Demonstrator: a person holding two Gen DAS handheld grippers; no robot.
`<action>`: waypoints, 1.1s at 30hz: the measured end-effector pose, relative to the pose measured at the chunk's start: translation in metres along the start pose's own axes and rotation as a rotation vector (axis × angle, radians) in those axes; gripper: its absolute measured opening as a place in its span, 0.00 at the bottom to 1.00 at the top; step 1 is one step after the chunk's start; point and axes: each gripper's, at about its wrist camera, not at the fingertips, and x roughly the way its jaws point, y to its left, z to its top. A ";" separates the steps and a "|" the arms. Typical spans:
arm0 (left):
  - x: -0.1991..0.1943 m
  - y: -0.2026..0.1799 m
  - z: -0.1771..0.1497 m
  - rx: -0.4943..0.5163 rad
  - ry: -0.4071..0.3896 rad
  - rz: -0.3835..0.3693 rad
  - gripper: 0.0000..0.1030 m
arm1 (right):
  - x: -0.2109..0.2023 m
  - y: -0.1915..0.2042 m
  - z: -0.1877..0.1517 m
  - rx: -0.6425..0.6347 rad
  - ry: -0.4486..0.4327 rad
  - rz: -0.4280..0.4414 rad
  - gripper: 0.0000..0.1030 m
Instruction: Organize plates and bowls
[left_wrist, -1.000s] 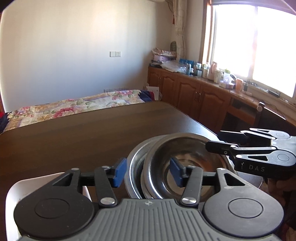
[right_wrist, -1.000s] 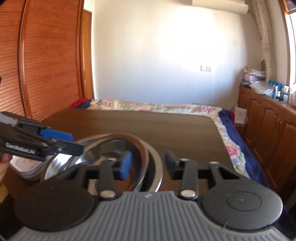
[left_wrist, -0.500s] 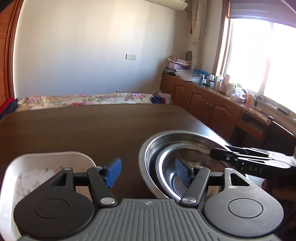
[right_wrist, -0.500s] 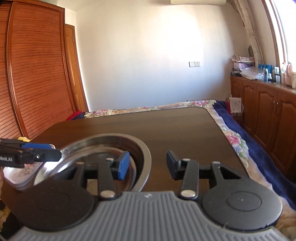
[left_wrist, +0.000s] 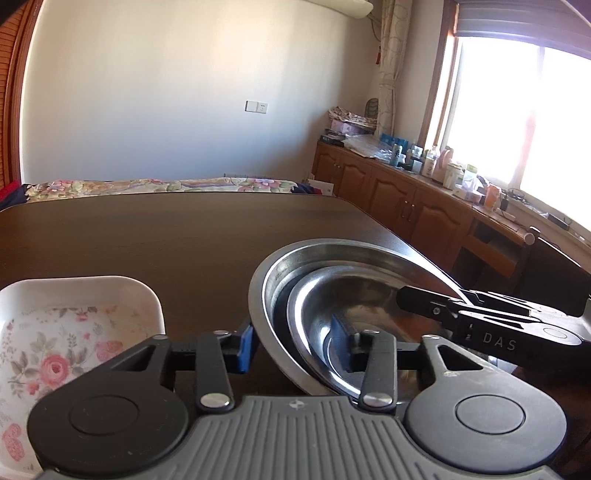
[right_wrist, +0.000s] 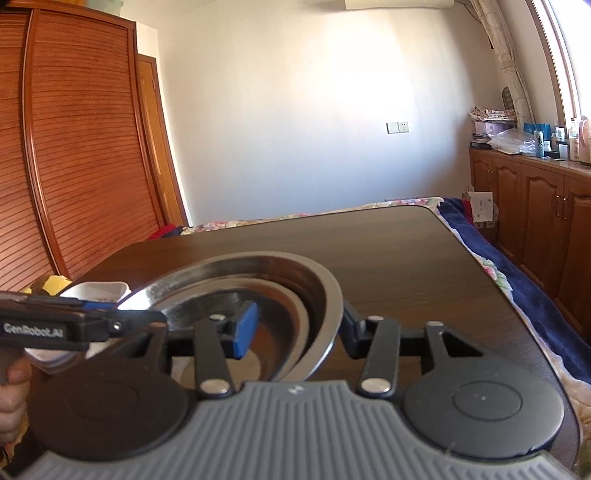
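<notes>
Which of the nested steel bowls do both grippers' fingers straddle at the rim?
The large outer stainless steel bowl: its rim sits between the left gripper and right gripper fingers. The smaller inner steel bowl lies nested inside it.

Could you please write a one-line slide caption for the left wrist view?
Left tongs straddle the rim of nested steel bowls beside a floral dish.
</notes>
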 end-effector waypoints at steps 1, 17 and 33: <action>0.000 0.000 -0.001 -0.004 -0.004 0.004 0.37 | 0.000 -0.001 0.000 0.000 -0.005 -0.003 0.43; -0.029 0.014 0.013 -0.029 -0.033 0.034 0.34 | 0.003 0.002 0.009 0.031 -0.032 0.039 0.36; -0.067 0.051 0.029 -0.040 -0.065 0.097 0.34 | 0.011 0.045 0.029 -0.009 -0.026 0.127 0.36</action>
